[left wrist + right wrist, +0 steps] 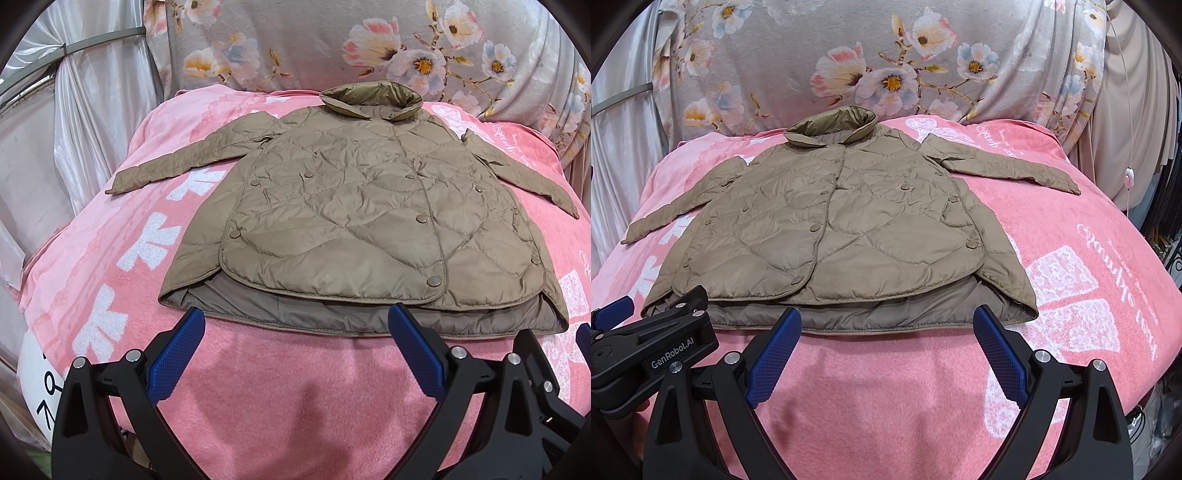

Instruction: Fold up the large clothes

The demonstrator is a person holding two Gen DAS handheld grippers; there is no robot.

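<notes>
Jacket (354,206): tan quilted, lay flat, front up, buttoned, collar (371,100) far side, both sleeves spread outward, on pink blanket (280,373) | left gripper (295,325): fingers wide apart, holding nothing, just short of near hem | right gripper (886,325): fingers wide apart, empty, at near hem | backdrop: floral cloth (879,70) behind blanket.
</notes>
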